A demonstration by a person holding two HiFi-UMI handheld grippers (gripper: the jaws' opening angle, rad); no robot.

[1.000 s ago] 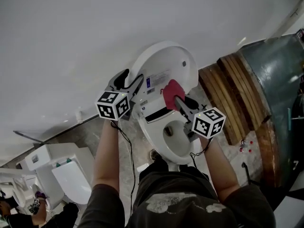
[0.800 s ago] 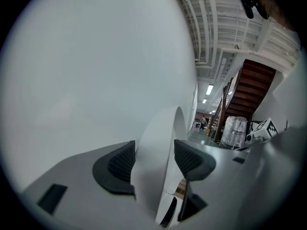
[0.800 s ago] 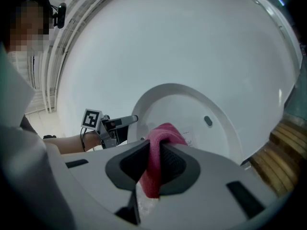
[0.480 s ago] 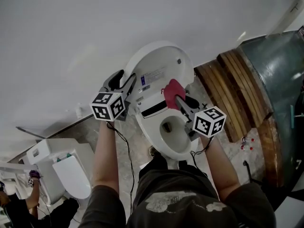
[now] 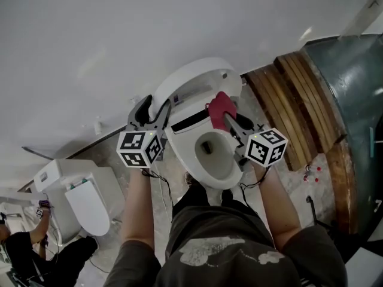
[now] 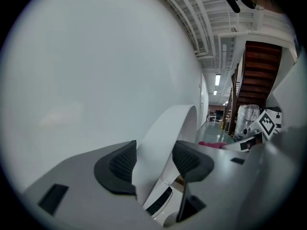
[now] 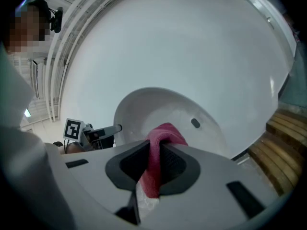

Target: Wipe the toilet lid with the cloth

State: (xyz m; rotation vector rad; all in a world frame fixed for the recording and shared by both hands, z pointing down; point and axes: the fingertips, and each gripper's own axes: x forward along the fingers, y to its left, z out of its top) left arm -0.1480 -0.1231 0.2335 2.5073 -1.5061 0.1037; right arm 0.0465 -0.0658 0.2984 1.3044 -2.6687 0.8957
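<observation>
The white toilet lid (image 5: 191,82) stands raised over the open bowl (image 5: 209,154). My left gripper (image 5: 154,109) is at the lid's left edge. In the left gripper view the lid's edge (image 6: 163,138) passes between the two pads, which have just been closing and now press on it from both sides. My right gripper (image 5: 226,117) is shut on a pink cloth (image 5: 219,107), held against the lid's inner face near its right side. In the right gripper view the cloth (image 7: 160,143) bulges out of the jaws in front of the lid (image 7: 158,107).
A white wall (image 5: 119,28) rises right behind the toilet. Wooden steps (image 5: 299,106) and a dark green-grey surface (image 5: 353,100) lie at the right. A second toilet (image 5: 78,202) stands at the lower left, with a person (image 5: 24,250) beside it.
The lid looks more foreshortened, tipped down toward the bowl. Both grippers moved with it: the left along its edge, the right with the cloth still on its inner face.
</observation>
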